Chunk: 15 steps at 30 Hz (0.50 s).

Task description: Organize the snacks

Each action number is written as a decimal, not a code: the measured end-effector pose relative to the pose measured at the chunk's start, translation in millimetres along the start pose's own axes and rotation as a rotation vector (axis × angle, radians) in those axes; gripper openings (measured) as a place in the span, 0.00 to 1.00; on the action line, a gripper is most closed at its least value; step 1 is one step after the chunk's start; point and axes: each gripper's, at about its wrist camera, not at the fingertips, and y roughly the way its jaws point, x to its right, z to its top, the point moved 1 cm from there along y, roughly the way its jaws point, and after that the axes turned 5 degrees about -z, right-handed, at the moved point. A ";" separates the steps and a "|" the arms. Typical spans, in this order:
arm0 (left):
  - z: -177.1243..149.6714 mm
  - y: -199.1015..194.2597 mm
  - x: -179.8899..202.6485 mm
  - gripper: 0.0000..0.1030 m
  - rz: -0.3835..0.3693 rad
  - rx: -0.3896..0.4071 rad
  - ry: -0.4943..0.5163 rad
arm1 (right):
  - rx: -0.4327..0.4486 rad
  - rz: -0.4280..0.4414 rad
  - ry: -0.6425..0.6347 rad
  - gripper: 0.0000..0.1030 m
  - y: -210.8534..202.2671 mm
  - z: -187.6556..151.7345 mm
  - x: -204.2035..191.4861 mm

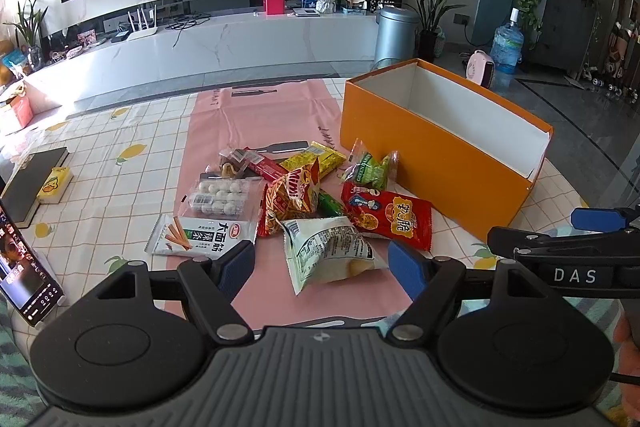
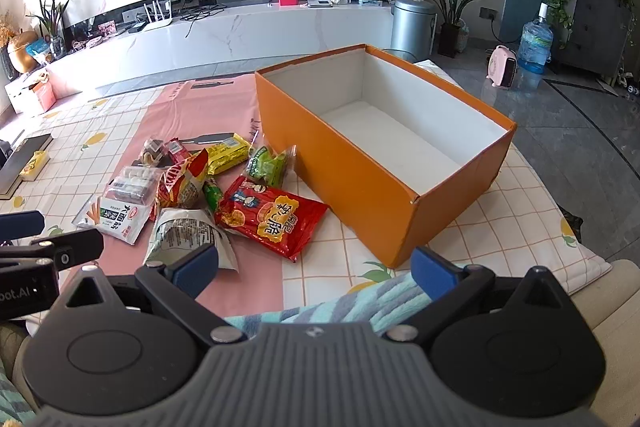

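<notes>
1. The left gripper (image 1: 322, 267), black with blue pads, is spread wide and holds nothing; it hovers low over a pink plastic mat (image 1: 256, 111) on a table.
2. Just ahead of it, between its two fingers, lies a crumpled white and green foil snack bag (image 1: 326, 251), touching neither pad.
3. Beyond that bag, a pile of snacks sits on the mat: a red foil packet with yellow Chinese lettering (image 1: 390, 217) ahead and slightly right, a red and yellow "Mimi" crisp bag (image 1: 294, 193) straight ahead, and a flat white packet picturing brown sticks (image 1: 202, 235) just ahead of the left finger.
4. Further ahead in the pile are a clear plastic tray of white round sweets (image 1: 222, 195), a yellow wrapped bar (image 1: 314, 159) and a small green pea packet (image 1: 370, 169).
5. A large open orange cardboard box with a white inside (image 1: 444, 151) stands ahead and to the right of the left gripper, just beside the pile.
6. The right gripper (image 2: 316, 269) is also spread wide and empty, hovering over the table's near edge.
7. From the right gripper, the box (image 2: 368, 183) is directly ahead and nothing lies in it; the red packet (image 2: 272, 215) lies ahead to its left.
8. A smartphone with a lit screen (image 1: 24, 267) leans far left of the left gripper.
</notes>
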 end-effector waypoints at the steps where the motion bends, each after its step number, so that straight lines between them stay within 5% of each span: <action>1: -0.3 -0.2 0.3 0.87 0.000 0.000 -0.001 | 0.000 0.000 0.000 0.96 -0.1 -0.1 0.1; 15: -0.3 0.1 -0.1 0.87 0.000 -0.003 -0.009 | -0.001 0.000 -0.001 0.96 -0.1 -0.1 -0.5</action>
